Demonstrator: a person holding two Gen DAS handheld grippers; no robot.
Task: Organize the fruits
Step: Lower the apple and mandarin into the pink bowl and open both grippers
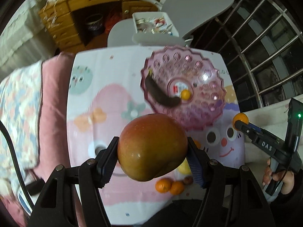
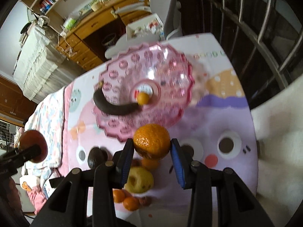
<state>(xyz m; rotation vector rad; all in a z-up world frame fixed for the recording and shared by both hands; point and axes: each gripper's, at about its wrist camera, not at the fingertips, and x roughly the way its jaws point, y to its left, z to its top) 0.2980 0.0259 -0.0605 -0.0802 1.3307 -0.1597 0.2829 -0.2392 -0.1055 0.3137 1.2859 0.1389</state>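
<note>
My left gripper (image 1: 152, 151) is shut on a large red-green mango (image 1: 151, 147), held above the table. My right gripper (image 2: 151, 147) is shut on an orange (image 2: 151, 141), held just in front of the pink plastic fruit plate (image 2: 170, 66). The plate (image 1: 189, 60) holds a blackened banana (image 1: 161, 94) and a small orange fruit (image 1: 185, 94); both also show in the right wrist view, the banana (image 2: 113, 107) and the small fruit (image 2: 143, 98). On the table below lie a yellow fruit (image 2: 140, 181), small oranges (image 2: 130, 202) and a dark avocado (image 2: 94, 158).
The table wears a pink and lilac cartoon cloth (image 1: 113, 113). A quilt (image 1: 19, 113) lies at its left. A white chair with a cluttered tray (image 1: 153, 24) stands behind, a wooden desk (image 1: 75, 9) beyond. Window bars (image 1: 265, 37) are at the right.
</note>
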